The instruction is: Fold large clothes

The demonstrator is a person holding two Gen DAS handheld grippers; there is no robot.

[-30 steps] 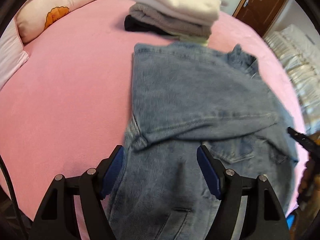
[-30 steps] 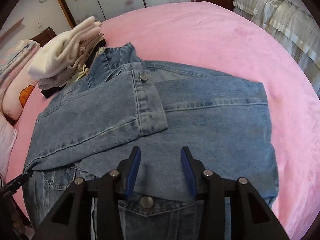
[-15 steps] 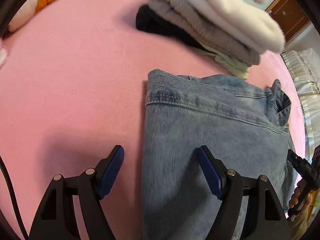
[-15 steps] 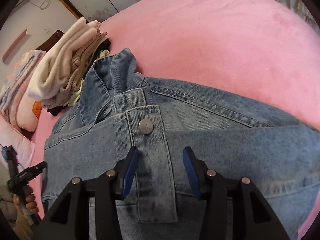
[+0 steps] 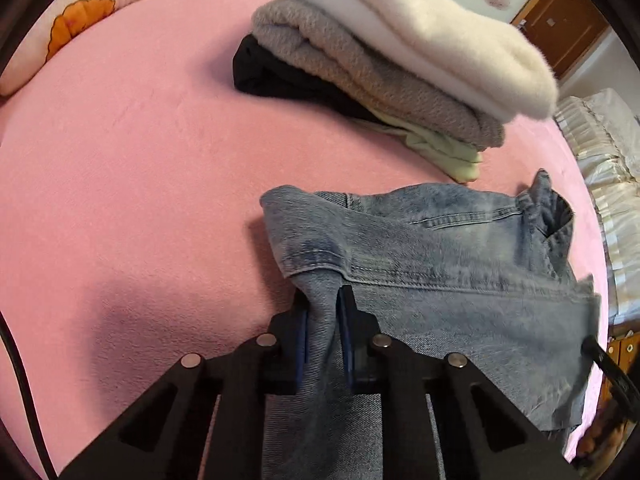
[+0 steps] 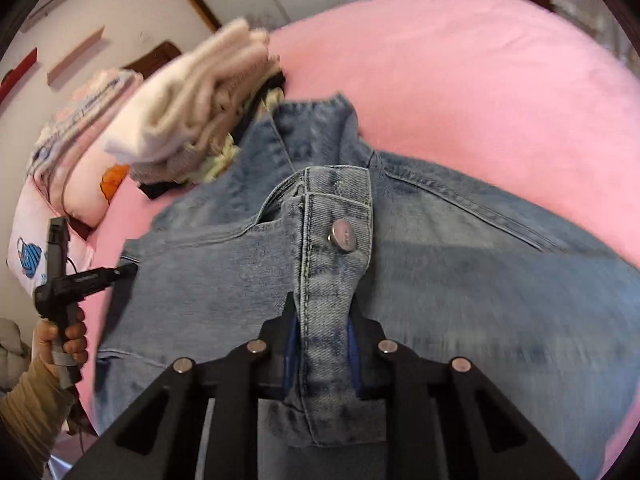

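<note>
A blue denim jacket (image 5: pixel 460 264) lies partly folded on the pink bed (image 5: pixel 132 168). My left gripper (image 5: pixel 323 320) is shut on a pinched fold at the jacket's left shoulder corner. In the right wrist view the jacket (image 6: pixel 460 280) spreads across the bed (image 6: pixel 480 80), and my right gripper (image 6: pixel 322 332) is shut on the buttoned sleeve cuff (image 6: pixel 336 216) lying over the jacket near the collar. The left gripper also shows in the right wrist view (image 6: pixel 128 269), held in a hand at the jacket's left edge.
A stack of folded clothes (image 5: pixel 400 52), white on grey on black and pale green, sits just beyond the jacket; it also shows in the right wrist view (image 6: pixel 192 120). A pillow with an orange flower (image 5: pixel 80 24) lies at the far left. Wardrobe doors and a wooden door stand behind.
Both grippers moved forward to the jacket's far end and closed: the left on the shoulder corner, the right on the sleeve cuff. Both were open before.
</note>
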